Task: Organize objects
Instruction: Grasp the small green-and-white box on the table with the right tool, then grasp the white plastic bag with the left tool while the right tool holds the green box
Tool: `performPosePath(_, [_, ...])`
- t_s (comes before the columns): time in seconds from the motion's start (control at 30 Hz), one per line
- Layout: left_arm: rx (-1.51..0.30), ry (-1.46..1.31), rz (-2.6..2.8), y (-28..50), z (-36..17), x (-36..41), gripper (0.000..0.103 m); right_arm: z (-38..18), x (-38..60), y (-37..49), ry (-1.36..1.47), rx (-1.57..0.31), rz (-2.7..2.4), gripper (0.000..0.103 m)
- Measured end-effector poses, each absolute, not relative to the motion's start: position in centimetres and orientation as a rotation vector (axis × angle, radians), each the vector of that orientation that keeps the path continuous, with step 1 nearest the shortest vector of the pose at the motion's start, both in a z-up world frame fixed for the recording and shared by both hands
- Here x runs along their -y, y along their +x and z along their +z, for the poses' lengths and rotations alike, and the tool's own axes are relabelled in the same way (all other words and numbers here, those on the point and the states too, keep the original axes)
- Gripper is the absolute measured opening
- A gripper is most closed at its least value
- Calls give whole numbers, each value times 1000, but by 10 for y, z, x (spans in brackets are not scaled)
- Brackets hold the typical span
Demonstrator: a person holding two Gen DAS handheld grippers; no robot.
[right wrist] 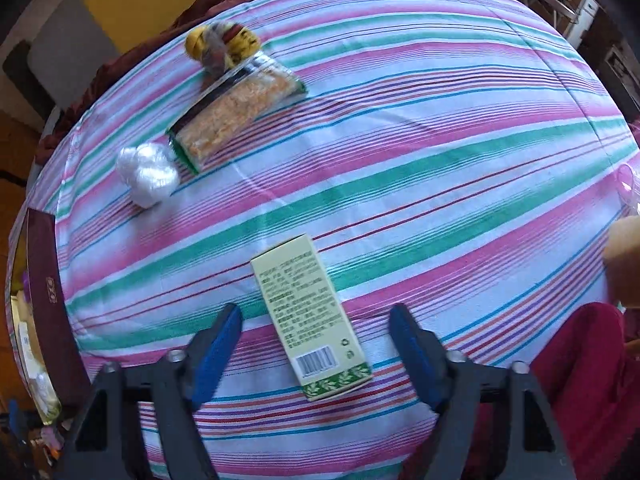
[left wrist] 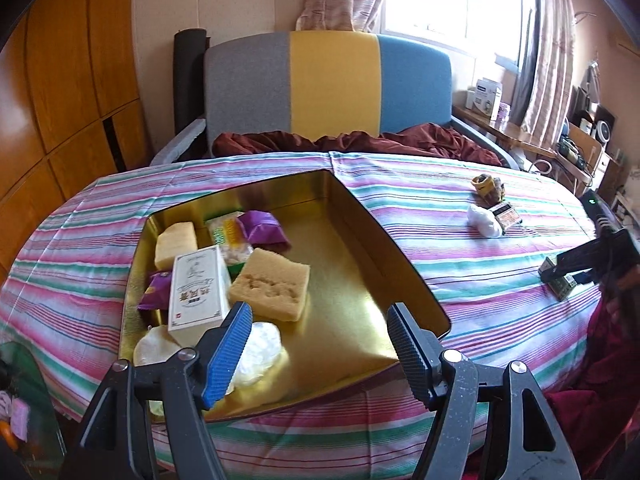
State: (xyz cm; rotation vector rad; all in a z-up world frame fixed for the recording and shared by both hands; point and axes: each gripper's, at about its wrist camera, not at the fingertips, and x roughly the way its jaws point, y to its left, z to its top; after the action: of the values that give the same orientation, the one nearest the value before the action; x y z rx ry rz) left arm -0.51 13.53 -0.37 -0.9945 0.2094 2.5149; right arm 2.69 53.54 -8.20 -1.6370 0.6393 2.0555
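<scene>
Here, a table covered by a striped cloth [left wrist: 460, 240] is shown from both wrist cameras. In the left wrist view, the left gripper [left wrist: 320, 344] is held over the near edge of an open gold tin [left wrist: 360, 248]; its blue pads stand apart and nothing is clamped between them. Gathered at the left side of the tin are a white carton [left wrist: 196, 288], two yellow sponges [left wrist: 270, 282], purple packets [left wrist: 264, 230] and white wrapped items [left wrist: 260, 344]. In the right wrist view, the right gripper [right wrist: 316, 350] is pointed steeply down at a pale green box [right wrist: 312, 320] lying flat on the cloth with its barcode end nearest the camera. The box is seen between the two fingers, yet a gap is left on each side, so the jaws are apart and the box is not gripped. Farther off on the cloth, a clear snack packet [right wrist: 236, 110], a white wrapped ball [right wrist: 148, 174] just beside it and a yellow bundle [right wrist: 224, 44] are seen. The tin's dark outer wall [right wrist: 48, 300] is visible at the left margin.
</scene>
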Motion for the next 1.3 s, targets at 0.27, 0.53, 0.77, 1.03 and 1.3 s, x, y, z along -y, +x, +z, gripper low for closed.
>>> performPosePath(0.27, [-241,-973,2468,-5,1,-160,71,-75,-540,11,-1562,-602,2146,30])
performPosePath(0.53, [-302,-956,2409,-6,2,-200,72,-80,-540,12,-1540,-579,2131,30])
performPosePath(0.77, [-358,-953,2372,-4,-2,-227,72,-80,-532,13,-1551,-524,2126,30])
performPosePath(1.03, [-412,-936,2336,-2,-2,-251,72,-80,-525,16,-1562,-514,2130,36])
performPosePath(1.3, [-449,-935,2299,-3,-5,-273,72,-80,-521,20,-1571,-525,2135,42])
